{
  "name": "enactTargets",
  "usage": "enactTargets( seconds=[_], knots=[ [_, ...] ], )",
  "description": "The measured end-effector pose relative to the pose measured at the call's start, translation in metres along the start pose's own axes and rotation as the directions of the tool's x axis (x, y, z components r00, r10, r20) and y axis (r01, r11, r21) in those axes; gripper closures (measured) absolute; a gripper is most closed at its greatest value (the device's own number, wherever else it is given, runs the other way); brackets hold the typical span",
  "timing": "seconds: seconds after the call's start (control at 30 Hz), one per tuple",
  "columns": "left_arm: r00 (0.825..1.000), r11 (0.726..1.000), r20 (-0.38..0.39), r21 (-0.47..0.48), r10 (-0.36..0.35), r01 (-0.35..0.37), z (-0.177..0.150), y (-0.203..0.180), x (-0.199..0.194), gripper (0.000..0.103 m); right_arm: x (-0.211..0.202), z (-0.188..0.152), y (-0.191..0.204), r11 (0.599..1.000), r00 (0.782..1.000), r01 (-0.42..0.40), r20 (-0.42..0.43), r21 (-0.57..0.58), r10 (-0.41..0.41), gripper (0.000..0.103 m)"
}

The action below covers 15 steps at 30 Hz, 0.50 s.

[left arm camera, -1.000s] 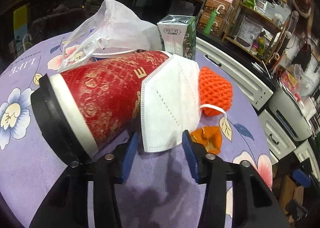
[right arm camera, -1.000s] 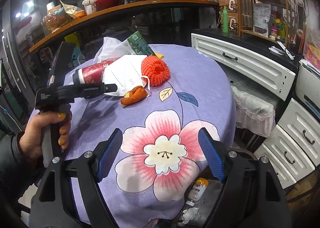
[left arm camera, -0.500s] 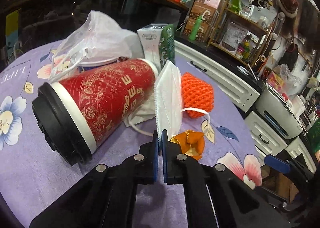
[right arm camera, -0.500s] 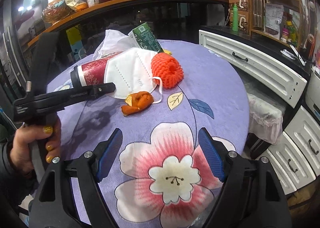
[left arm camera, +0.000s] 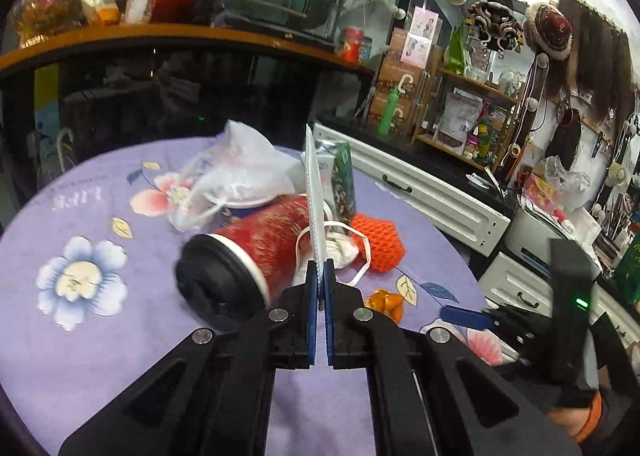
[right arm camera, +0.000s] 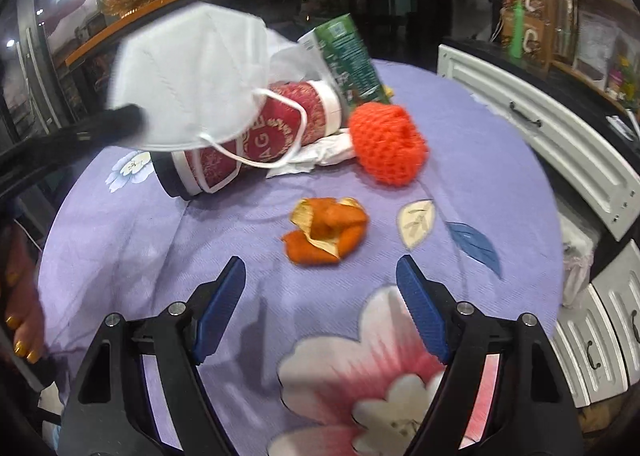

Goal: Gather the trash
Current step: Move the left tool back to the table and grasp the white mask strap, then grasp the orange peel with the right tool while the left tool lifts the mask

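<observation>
- Left wrist view shows the left gripper (left arm camera: 319, 276) pinching the white face mask (left arm camera: 314, 192) by its lower edge, pads pressed together on the fabric; its jaws have just been closing, with the mask between them.
- Seen edge-on there, the mask stands up as a thin upright blade above the pads, its ear loops (left arm camera: 352, 252) trailing down toward the table.
- From the right wrist view the same mask (right arm camera: 192, 80) hangs clear of the purple flowered tablecloth (right arm camera: 460, 128), above the red paper cup (right arm camera: 256, 136) that lies on its side.
- The mask looks very light and soft, a folded flat shell with a stitched centre seam; it should flop and swing rather than hold shape, so a pinch on the doubled edge seems safer than on a loop, which could stretch or snag on the cup.
- It is white, unmarked so far as can be seen, with thin white elastic loops.
- The right gripper (right arm camera: 320, 312) stands spread wide and empty, low over the cloth, with the orange peel (right arm camera: 326, 232) lying just beyond its fingertips.
- The peel looks curled, light and fairly stiff, likely easy to nip across its folded bulk.
- Farther back lie an orange foam net (right arm camera: 386, 144), a crumpled tissue (right arm camera: 320, 154), a green carton (right arm camera: 348, 56) and a white plastic bag (left arm camera: 236, 172), all near the cup.
- No bin can be made out in either view, so where the mask should be dropped cannot be told.
</observation>
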<state>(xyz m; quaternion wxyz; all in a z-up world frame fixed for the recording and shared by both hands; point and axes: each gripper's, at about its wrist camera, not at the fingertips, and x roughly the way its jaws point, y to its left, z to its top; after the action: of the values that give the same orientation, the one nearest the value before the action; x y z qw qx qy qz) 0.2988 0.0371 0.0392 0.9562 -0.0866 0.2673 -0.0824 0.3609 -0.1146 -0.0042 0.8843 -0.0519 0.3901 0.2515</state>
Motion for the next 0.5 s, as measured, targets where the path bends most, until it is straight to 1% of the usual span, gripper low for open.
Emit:
enactTargets(
  seconds=[0.07, 0.27, 0.4, 0.43, 0.5],
  knots=[
    [1.0, 1.0, 0.008, -0.004, -0.005, 0.005, 0.0, 0.003, -0.007, 0.099, 0.012, 0.005, 0.004, 1.0, 1.0, 0.002, -0.029, -0.011, -0.002, 0.025],
    [0.999, 1.0, 0.039, 0.009, 0.012, -0.012, -0.004, 0.006, -0.02, 0.099, 0.044, 0.019, 0.007, 0.998, 0.993, 0.057, -0.105, -0.009, -0.058, 0.026],
    [0.998, 0.999, 0.049, 0.024, 0.026, -0.028, -0.009, 0.007, -0.024, 0.099, 0.057, 0.024, 0.003, 0.997, 0.989, 0.073, -0.13, 0.022, -0.069, 0.037],
    [0.998, 0.999, 0.052, 0.028, 0.032, -0.034, -0.011, 0.007, -0.024, 0.099, 0.057, 0.025, 0.004, 0.996, 0.989, 0.084, -0.124, 0.023, -0.081, 0.043],
    [0.998, 0.999, 0.05, 0.031, 0.033, -0.035, -0.014, 0.008, -0.025, 0.099, 0.057, 0.026, 0.004, 0.995, 0.988, 0.098, -0.121, 0.021, -0.094, 0.048]
  ],
)
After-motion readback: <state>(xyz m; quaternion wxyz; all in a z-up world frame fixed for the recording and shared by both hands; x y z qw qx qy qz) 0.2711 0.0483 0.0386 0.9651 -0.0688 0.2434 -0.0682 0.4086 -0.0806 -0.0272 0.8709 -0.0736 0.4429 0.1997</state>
